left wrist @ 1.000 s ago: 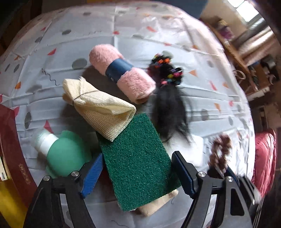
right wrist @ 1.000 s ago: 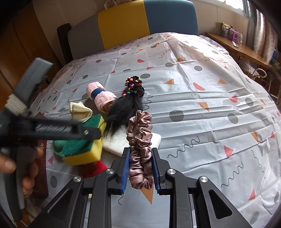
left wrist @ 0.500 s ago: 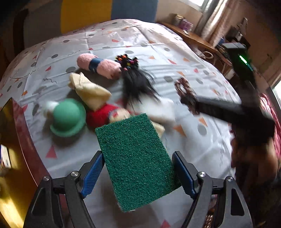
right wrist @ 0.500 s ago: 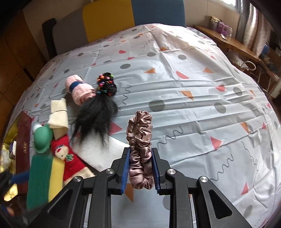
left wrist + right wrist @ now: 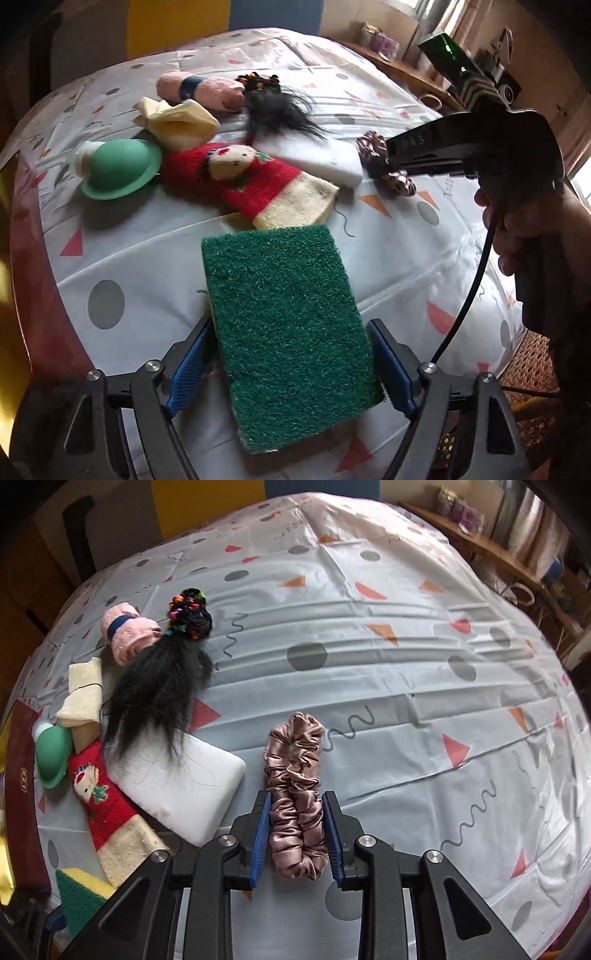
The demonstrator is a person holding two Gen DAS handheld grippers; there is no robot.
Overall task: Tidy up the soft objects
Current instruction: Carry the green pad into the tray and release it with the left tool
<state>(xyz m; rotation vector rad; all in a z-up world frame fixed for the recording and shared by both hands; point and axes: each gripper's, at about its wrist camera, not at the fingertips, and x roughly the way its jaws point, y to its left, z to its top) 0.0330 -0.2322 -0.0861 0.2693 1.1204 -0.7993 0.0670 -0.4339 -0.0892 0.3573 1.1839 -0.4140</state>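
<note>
Scrunchie (image 5: 295,797) first: my right gripper (image 5: 297,834) has it between the blue pads, and the jaws have just been easing apart with the satin loop between them; the pads look to me to be touching its sides, though lightly, and its far end lies down on the patterned cloth of the desk (image 5: 388,672) just beside the white foam block (image 5: 177,790). To finish this step well I would let the whole loop settle flat before widening further, then lift straight up so the fabric does not drag or snag on a pad. My left gripper (image 5: 291,365) is closed on the green scouring sponge (image 5: 288,325), held above the near part of the desk, clear of the red knitted sock (image 5: 243,181), the green rubber cap (image 5: 118,170), the cream cloth bundle (image 5: 177,122), the pink rolled towel (image 5: 199,88) and the black hair piece (image 5: 273,107), which sit clustered at the far left. I would set the sponge down level in the bare patch beneath it, well apart from that cluster. Hard to read: the sponge covers the desk directly under it, so I cannot judge its height; in the left view the right tool's body hides most of the scrunchie; the sponge's yellow underside shows only at the right view's corner; whether the scrunchie's near end rests on the desk is hidden by the jaws.
</note>
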